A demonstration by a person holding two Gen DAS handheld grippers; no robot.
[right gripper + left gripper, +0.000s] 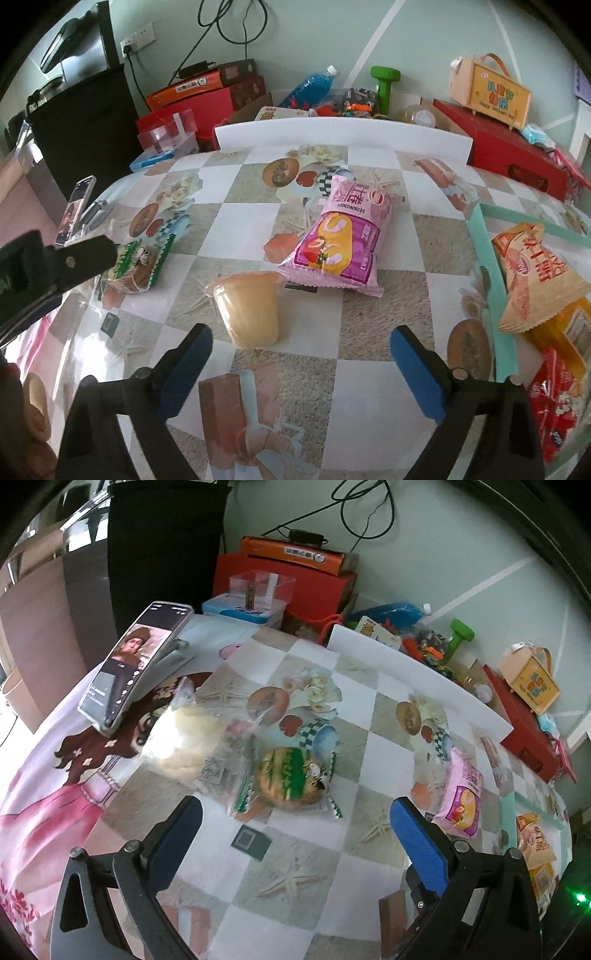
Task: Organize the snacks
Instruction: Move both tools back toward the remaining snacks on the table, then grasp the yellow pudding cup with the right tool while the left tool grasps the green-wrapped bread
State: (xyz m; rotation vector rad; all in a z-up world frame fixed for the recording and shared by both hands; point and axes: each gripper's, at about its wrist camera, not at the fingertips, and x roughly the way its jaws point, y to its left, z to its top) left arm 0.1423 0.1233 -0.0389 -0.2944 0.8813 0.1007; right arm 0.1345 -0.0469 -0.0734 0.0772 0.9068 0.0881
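Observation:
In the left wrist view my left gripper [295, 806] is open over the checked tablecloth, nothing between its blue pads. Just ahead of it lie a green-wrapped round cake [291, 775] and a clear bag of pale bread [184, 738]. A pink snack bag [461, 794] lies to the right. In the right wrist view my right gripper [301, 334] is open, with a yellow jelly cup [251, 306] on its side just ahead of the left finger, untouched. Beyond the cup is the pink snack bag [340, 243]. The green-wrapped cake [136, 266] lies at left, under the left gripper's black body [55, 266].
A teal tray [491, 280] at right holds an orange pack [535, 273], a yellow pack [569, 325] and a red pack [554, 398]. A phone on a stand [136, 657] is at left. A white board [406, 672] and boxes line the far edge. A small black card [251, 840] lies flat.

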